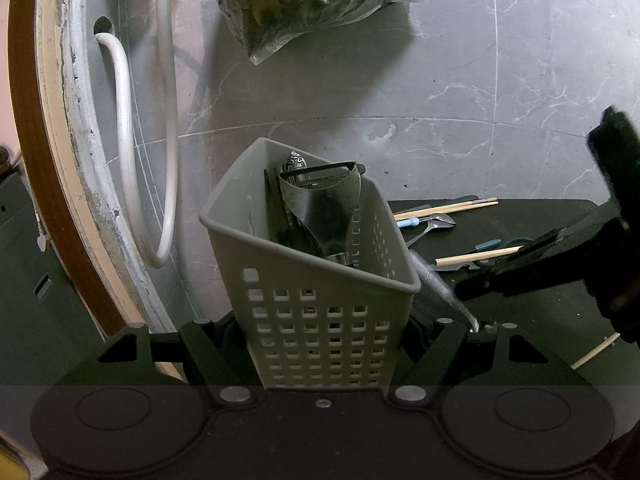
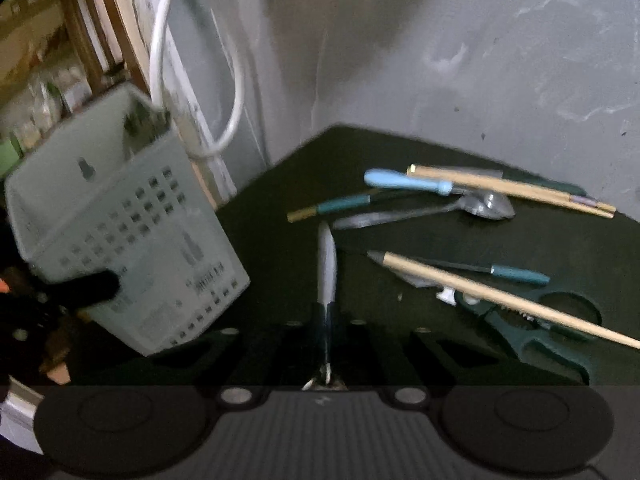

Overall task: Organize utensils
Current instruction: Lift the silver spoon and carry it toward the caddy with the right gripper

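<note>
A: Right, item one: grey perforated utensil basket (image 1: 316, 280), held off the counter and tilted. The left gripper (image 1: 328, 344) has its fingers (image 1: 200, 344) pressed against the basket's lower walls, one on each side.

B: Contents of the basket?

A: A dark metal scoop-shaped tool (image 1: 324, 208) with a toothed edge, plus some dark slim handles beside it; I cannot tell what those are.

B: Item two?

A: A silver utensil handle (image 2: 327, 264), clenched between the closed fingers of the right gripper (image 2: 326, 340). It sticks forward along the fingers, over the dark counter (image 2: 280, 184). Its working end is hidden at the gripper's base, so spoon or fork, I cannot say.

B: What remains loose on the counter?

A: A spoon (image 2: 480, 206), a light blue handled piece (image 2: 404, 181), teal-handled pieces (image 2: 344, 204), wooden chopsticks (image 2: 516, 190), another long chopstick (image 2: 500, 298) lying across dark green scissors (image 2: 532, 332).

B: Step in hand?

A: By my reading, carrying the silver piece to the basket. The basket sits to the left in the right wrist view, near but apart from the handle.

B: Next move calls for?

A: Likely swinging the handle over the basket's open rim, tipping it to point down, then releasing. The scoop crowds the far side, so the near corner looks safer.
</note>
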`<state>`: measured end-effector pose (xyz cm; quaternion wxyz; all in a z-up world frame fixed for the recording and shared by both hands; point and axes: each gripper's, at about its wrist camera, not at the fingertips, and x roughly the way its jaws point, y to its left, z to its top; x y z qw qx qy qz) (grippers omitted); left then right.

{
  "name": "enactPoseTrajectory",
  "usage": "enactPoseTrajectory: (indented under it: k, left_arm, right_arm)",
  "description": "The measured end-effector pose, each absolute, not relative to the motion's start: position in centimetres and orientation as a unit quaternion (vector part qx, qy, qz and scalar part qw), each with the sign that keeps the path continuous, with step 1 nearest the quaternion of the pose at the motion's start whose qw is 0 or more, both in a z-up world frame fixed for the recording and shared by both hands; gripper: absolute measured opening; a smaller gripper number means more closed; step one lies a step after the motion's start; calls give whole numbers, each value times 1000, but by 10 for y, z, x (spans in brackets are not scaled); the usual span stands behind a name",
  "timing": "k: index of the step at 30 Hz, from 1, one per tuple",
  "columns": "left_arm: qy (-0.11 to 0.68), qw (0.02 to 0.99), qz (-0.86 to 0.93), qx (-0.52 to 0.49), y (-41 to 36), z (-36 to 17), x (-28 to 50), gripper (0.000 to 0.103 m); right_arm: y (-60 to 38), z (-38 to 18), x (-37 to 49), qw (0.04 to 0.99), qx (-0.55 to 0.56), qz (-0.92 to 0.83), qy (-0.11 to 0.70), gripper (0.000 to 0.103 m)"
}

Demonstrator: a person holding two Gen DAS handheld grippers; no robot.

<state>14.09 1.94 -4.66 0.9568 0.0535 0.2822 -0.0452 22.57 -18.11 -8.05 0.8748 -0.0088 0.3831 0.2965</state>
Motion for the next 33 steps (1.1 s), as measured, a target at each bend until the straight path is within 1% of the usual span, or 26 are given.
enactPoseTrajectory:
  k: [2, 6, 8, 9, 11, 13, 16, 21, 28, 30, 32, 33]
  left_arm:
    - [282, 957, -45, 54, 19, -47, 141, 77]
    - [282, 957, -45, 54, 19, -47, 141, 77]
    - [282, 957, -45, 54, 19, -47, 141, 77]
    - [282, 957, -45, 54, 19, -47, 141, 77]
    - [282, 957, -46, 55, 19, -47, 141, 77]
    - [282, 957, -46, 55, 19, -47, 141, 77]
    - [282, 957, -46, 56, 18, -47, 141, 77]
    - [283, 956, -46, 58, 18, -46, 142, 77]
    - [283, 956, -49, 61, 19, -47, 141, 77]
    - [283, 956, -49, 62, 19, -47, 142, 77]
    - [283, 956, -49, 62, 19, -47, 142, 77]
    - [283, 956, -49, 62, 19, -47, 142, 77]
  right_arm:
    - [-184, -79, 225, 876, -7, 297, 379, 1]
    - [-185, -85, 228, 871, -11, 291, 396, 1]
    - [-188, -86, 229, 869, -11, 289, 401, 10]
    - [-191, -85, 227, 870, -5, 283, 405, 13]
    - [-200, -85, 224, 869, 7, 272, 413, 31]
    - [-211, -86, 220, 867, 16, 262, 424, 34]
    - [-227, -90, 213, 854, 41, 254, 453, 36]
    - [-238, -103, 208, 827, 94, 262, 489, 36]
    - [-230, -107, 213, 818, 129, 276, 488, 35]
    - [-230, -109, 218, 817, 143, 270, 490, 26]
    - [-230, -112, 222, 816, 152, 259, 494, 6]
    - [-229, -112, 223, 818, 148, 253, 495, 3]
